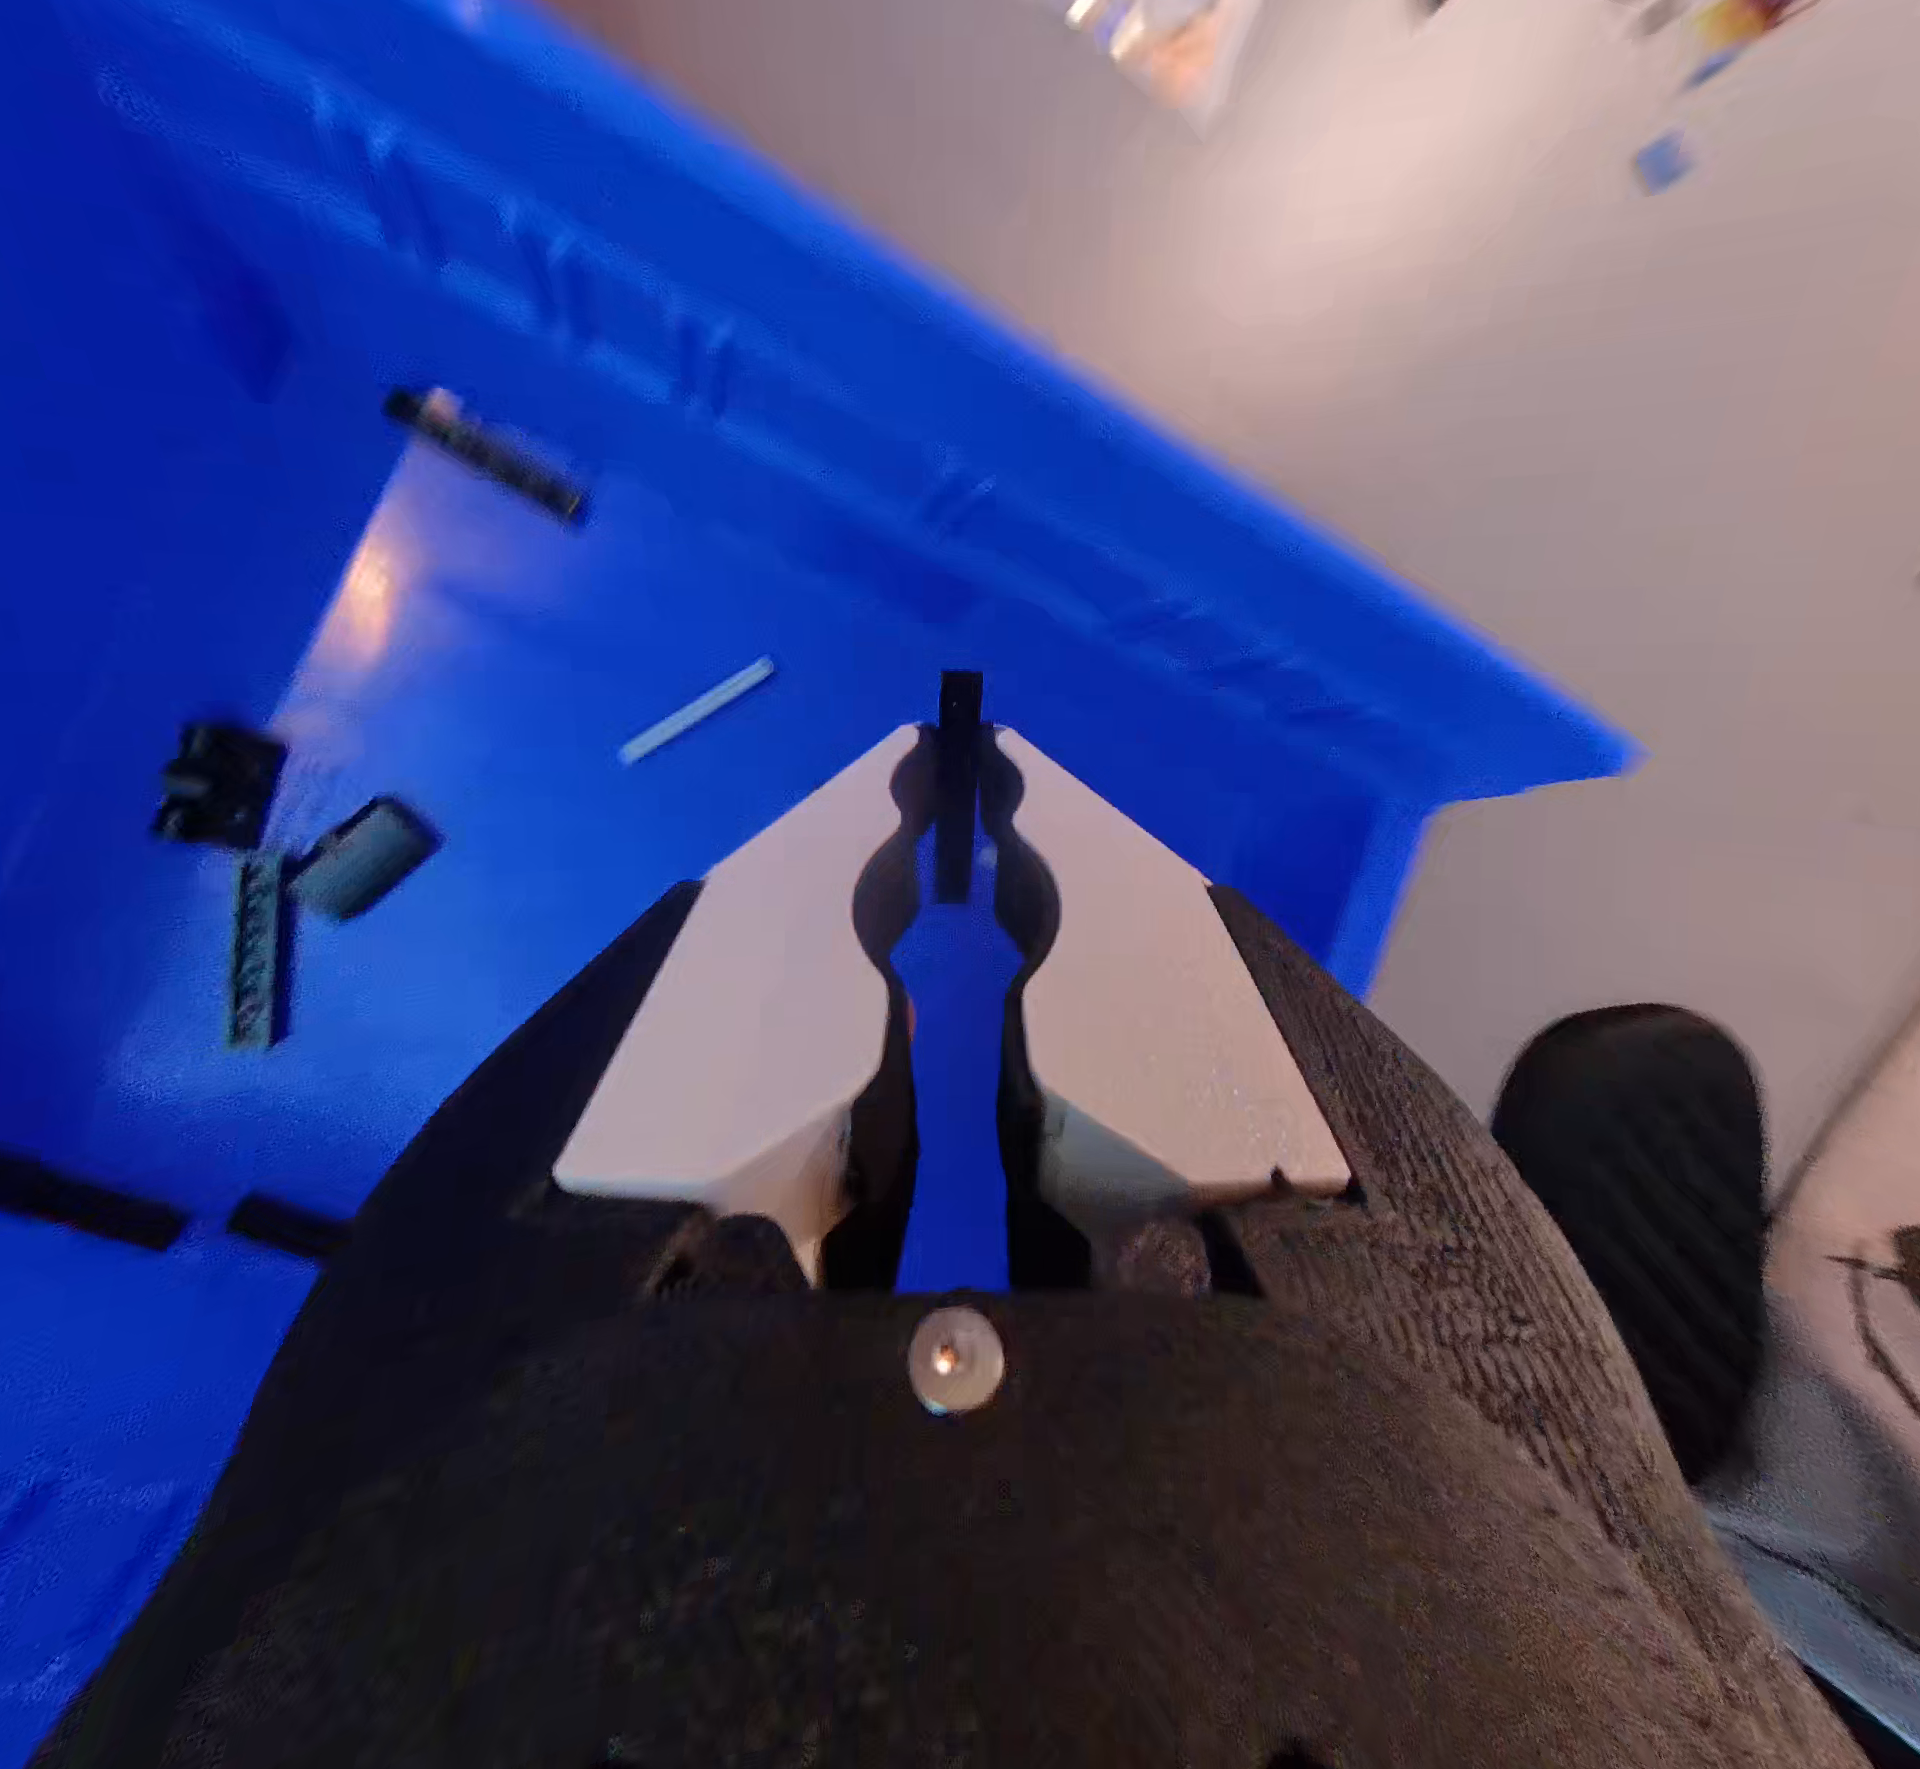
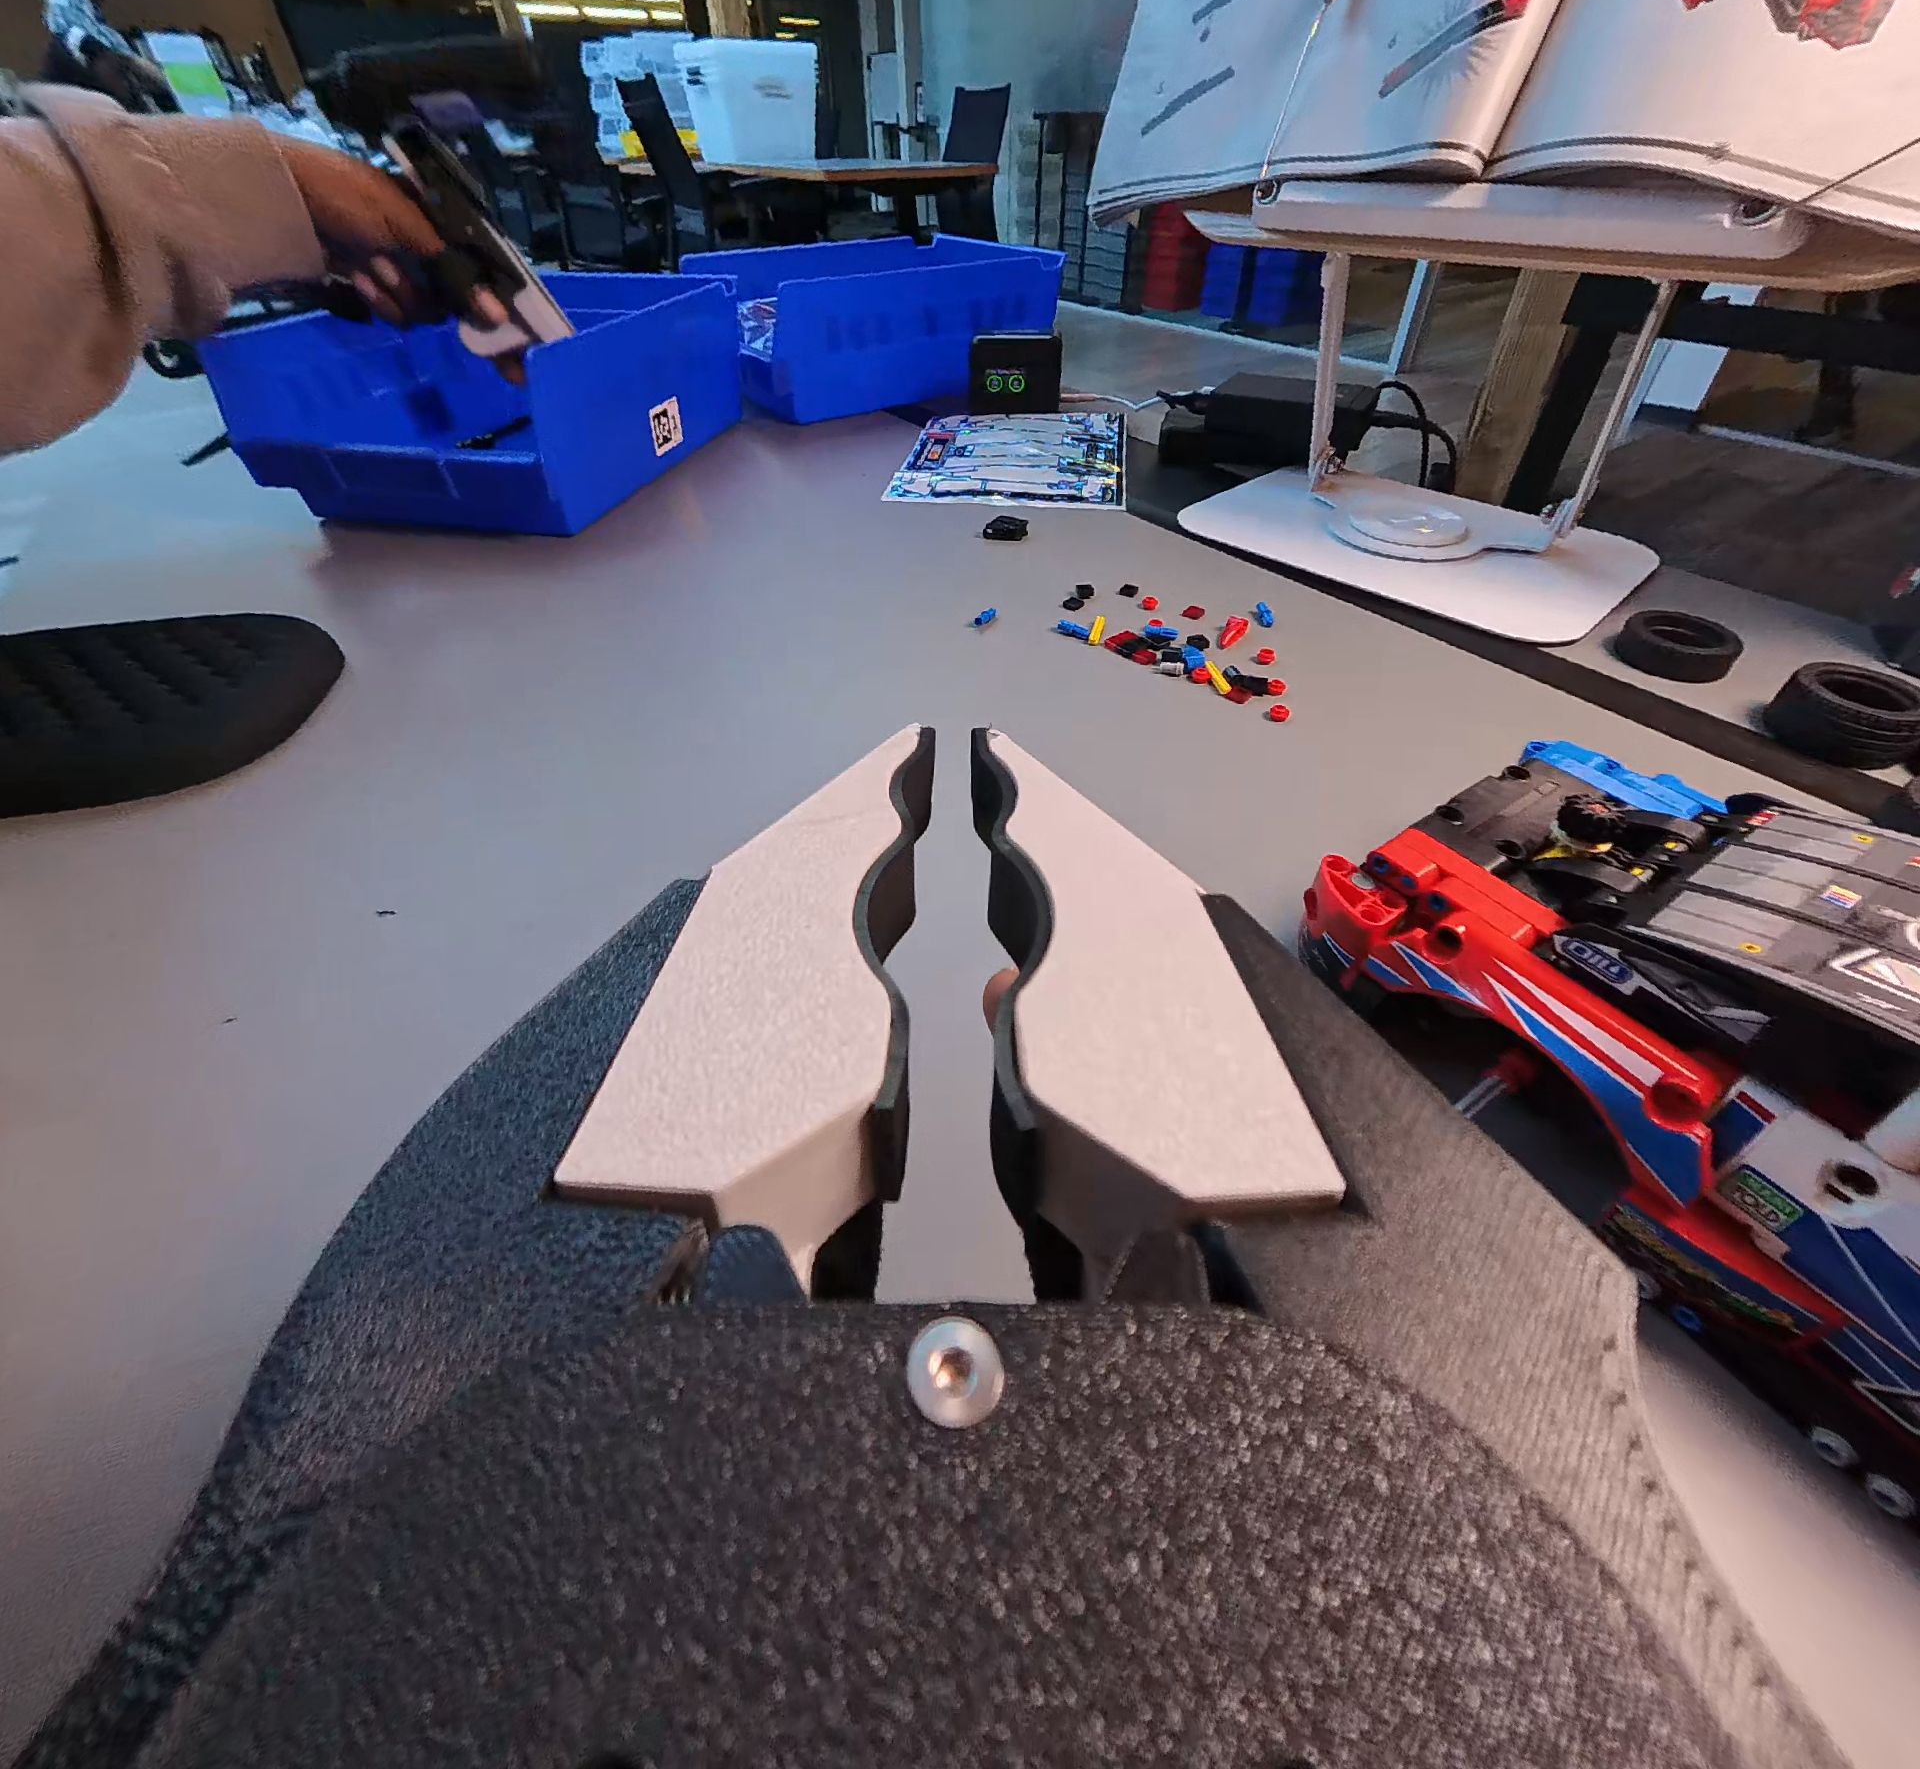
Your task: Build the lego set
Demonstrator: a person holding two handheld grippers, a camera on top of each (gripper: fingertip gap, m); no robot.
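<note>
Lego car (image 2: 1621,1013) is well along: body, red nose with blue/white stripes, black roof and blue rear piece are on, and it lies on the table (image 2: 623,784) just right of the right gripper (image 2: 953,732). It looks tipped on its side. Small wheels show on the lower edge, but whether they are all fitted I can't tell.

Judging by what is loose, it's not finished:
- two black tyres (image 2: 1678,644) sit apart on the table, behind the car, unmounted
- a scatter of small parts (image 2: 1174,649) in red, blue, yellow and black lies ahead of the right gripper, near mid-table
- the instruction book (image 2: 1455,5) stands open on its stand (image 2: 1434,535), with a sticker sheet (image 2: 1013,462) flat beyond the parts

Left gripper (image 1: 958,732) is over the near blue bin (image 1: 727,389), jaws nearly closed on a thin black piece (image 1: 958,784) that stands upright between the tips. It reads as a pin or axle; the type is unclear, as the left wrist view is motion-blurred. A white rod (image 1: 696,711) and a few dark parts remain on the bin floor. In the right wrist view the same gripper is at that bin, held by a hand in a tan sleeve.

Right gripper hovers low over the bare table, jaws at a narrow gap, holding nothing.

My read: mid-to-late build, currently fetching one part for the car. Tyres, loose small parts and possibly stickers are left.
</note>
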